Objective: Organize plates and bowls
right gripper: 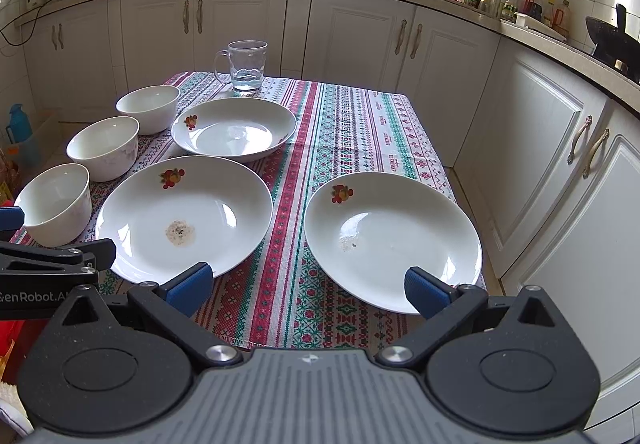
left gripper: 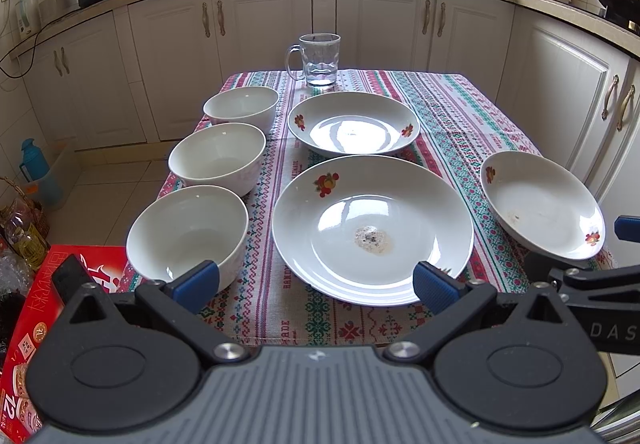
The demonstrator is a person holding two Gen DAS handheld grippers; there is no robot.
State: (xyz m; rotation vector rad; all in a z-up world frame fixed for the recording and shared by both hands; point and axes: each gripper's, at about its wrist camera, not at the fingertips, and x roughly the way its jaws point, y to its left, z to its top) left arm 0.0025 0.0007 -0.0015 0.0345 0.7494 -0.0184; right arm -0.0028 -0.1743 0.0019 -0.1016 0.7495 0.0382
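Tablecloth (right gripper: pixel 348 132): striped bands of red, green and white cross-stitch-style motifs. Three bowls (left gripper: pixel 218 156) are seen plain white. Three plates (left gripper: pixel 372 228) are seen white, each marked near the rim with a small red, orange and green fruit print; the near centre plate carries a greyish-brown speckled patch, the right plate (right gripper: pixel 394 240) a fainter one. Glass mug (left gripper: pixel 318 60): clear. Gripper finger pads (left gripper: pixel 196 282) are blue on black bodies. Cabinets (right gripper: pixel 360 28) are cream-white. Box (left gripper: pixel 36 328) at left is red.
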